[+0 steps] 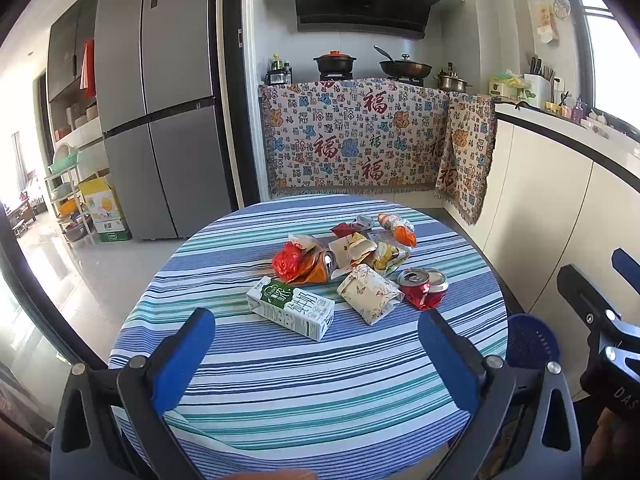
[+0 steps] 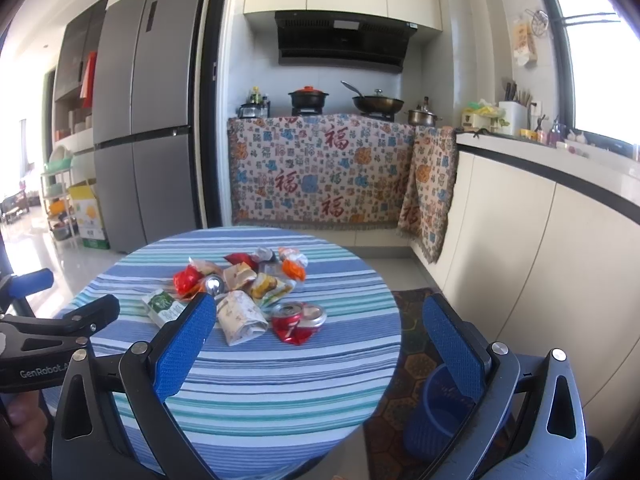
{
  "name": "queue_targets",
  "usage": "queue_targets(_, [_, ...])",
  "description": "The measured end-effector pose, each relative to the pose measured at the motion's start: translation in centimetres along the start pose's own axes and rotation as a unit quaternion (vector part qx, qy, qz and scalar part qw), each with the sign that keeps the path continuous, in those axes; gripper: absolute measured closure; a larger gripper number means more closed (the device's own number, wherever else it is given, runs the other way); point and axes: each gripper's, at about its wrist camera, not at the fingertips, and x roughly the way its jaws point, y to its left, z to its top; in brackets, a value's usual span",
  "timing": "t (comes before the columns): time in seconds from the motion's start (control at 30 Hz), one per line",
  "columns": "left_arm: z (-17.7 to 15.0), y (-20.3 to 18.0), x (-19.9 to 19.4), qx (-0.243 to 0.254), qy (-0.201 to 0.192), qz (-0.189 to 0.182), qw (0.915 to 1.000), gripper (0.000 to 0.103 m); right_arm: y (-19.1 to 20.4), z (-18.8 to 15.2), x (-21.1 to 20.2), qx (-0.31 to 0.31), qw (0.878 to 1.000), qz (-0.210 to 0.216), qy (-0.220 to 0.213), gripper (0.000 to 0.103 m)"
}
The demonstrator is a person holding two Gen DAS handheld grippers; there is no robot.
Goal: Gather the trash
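Observation:
A pile of trash lies on the round striped table: a green and white milk carton, a crushed red can, a patterned paper wrapper, a red plastic bag and several snack wrappers. My left gripper is open and empty, held above the table's near side, short of the carton. My right gripper is open and empty, near the table's right edge; the can and paper wrapper show between its fingers. A blue bin stands on the floor at the right.
A grey fridge stands at the back left, a cloth-draped stove counter behind the table, a white counter along the right. A patterned mat lies under the bin. A shelf rack and boxes stand at the left.

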Motion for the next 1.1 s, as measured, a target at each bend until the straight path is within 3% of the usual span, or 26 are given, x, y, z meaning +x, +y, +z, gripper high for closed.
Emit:
queue_targets(0.83, [-0.7,0.5,0.4,-0.003,0.003,-0.003,1.0,0.0,0.1,-0.4,0.3,-0.001,1.0,0.0,0.002,0.0])
queue_targets(1.1, [-1.9,2.4,3.3,-0.017,0.043,0.014,0.9988,0.0,-0.2,-1.3,1.6,-0.006,1.0,0.008,0.006,0.0])
